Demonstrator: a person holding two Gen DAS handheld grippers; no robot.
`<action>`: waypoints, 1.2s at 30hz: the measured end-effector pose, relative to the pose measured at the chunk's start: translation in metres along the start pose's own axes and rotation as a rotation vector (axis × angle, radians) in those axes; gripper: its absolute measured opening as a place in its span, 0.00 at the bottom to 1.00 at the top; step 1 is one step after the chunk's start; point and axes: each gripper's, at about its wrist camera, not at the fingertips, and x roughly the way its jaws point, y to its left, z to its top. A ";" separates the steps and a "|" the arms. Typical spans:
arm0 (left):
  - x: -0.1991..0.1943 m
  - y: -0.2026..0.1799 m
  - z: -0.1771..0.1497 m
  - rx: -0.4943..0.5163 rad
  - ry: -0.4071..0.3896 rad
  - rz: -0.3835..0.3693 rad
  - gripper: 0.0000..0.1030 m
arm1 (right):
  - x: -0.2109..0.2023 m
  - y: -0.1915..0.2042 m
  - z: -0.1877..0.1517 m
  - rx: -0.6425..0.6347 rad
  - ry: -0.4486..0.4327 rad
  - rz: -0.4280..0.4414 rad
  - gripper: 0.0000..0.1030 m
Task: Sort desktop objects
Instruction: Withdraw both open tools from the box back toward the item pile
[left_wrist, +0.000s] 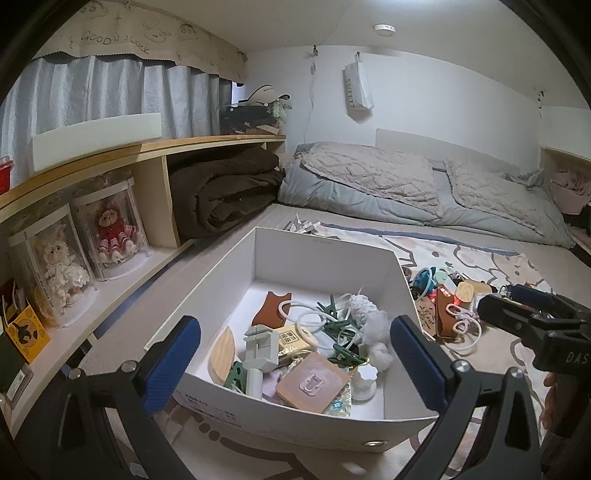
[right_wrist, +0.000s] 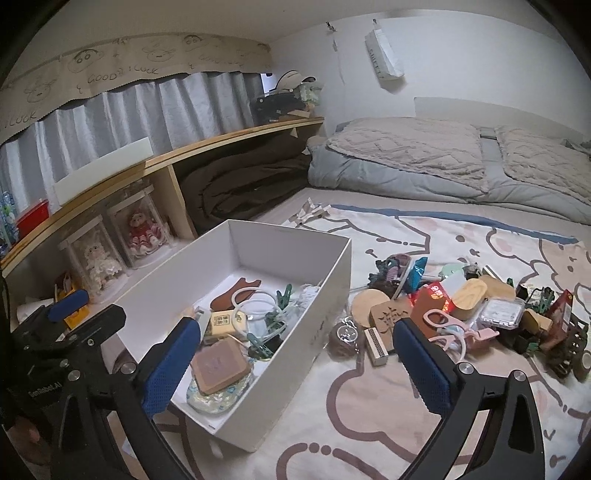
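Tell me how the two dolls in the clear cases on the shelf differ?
The left doll wears a creamy white lace dress and has a pale face; the right doll wears red with white frills and has a brown, bear-like face. Both stand upright in clear cases, side by side in one shelf compartment.

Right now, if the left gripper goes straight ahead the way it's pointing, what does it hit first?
Probably the near wall of the white box, which sits right between the open left gripper fingers; just past it lies the clutter inside. Depth is hard to judge.
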 end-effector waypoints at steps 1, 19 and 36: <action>0.000 0.000 0.000 0.002 0.001 -0.001 1.00 | 0.000 -0.001 -0.001 0.000 -0.001 -0.002 1.00; -0.002 -0.032 0.001 0.008 -0.059 -0.029 1.00 | -0.020 -0.031 -0.005 0.012 -0.038 -0.061 1.00; 0.014 -0.098 -0.003 0.069 -0.073 -0.135 1.00 | -0.052 -0.101 -0.020 0.062 -0.050 -0.180 1.00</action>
